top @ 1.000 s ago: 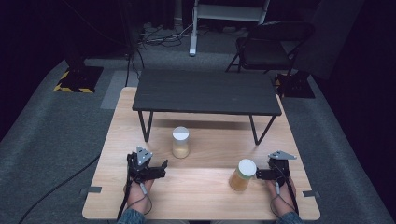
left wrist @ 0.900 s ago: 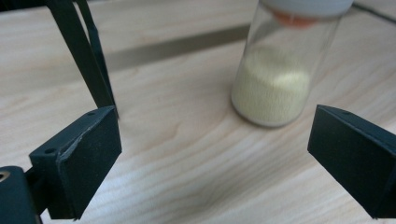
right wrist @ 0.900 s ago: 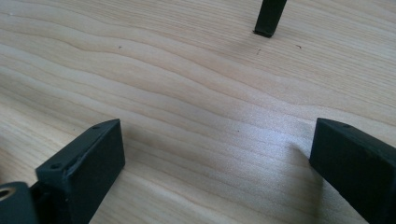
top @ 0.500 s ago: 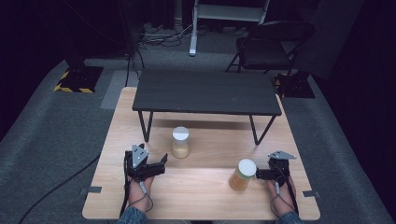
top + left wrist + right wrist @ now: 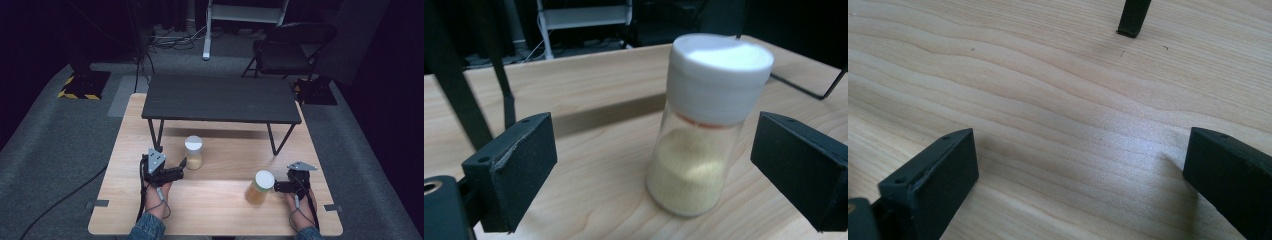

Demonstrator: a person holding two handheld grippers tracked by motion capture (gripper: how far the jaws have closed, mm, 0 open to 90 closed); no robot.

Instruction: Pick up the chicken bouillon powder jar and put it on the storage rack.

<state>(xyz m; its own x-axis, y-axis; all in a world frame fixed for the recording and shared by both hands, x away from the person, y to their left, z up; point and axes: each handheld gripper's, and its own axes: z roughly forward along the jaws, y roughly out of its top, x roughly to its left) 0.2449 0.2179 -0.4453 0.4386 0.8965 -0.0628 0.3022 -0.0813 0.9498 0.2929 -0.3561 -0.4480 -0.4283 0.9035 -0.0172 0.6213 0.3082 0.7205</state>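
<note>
Two clear jars with white lids hold yellowish powder. One jar (image 5: 193, 152) (image 5: 704, 135) stands mid-table in front of the black stand. My left gripper (image 5: 180, 169) (image 5: 654, 150) is open just left of it; in the left gripper view the jar stands between and slightly beyond the wide-apart jaws, not touching either one. The other jar (image 5: 259, 187) stands near the front right. My right gripper (image 5: 282, 186) (image 5: 1080, 165) sits open just right of this jar, with bare wood between its jaws.
A low black stand (image 5: 220, 97) on thin metal legs spans the back of the wooden table (image 5: 215, 200); one leg (image 5: 1134, 17) rises ahead of my right gripper. A black chair (image 5: 285, 50) and cables lie on the carpet beyond.
My left gripper has edged forward and right, closer to the mid-table jar. The right gripper and both jars have stayed put.
</note>
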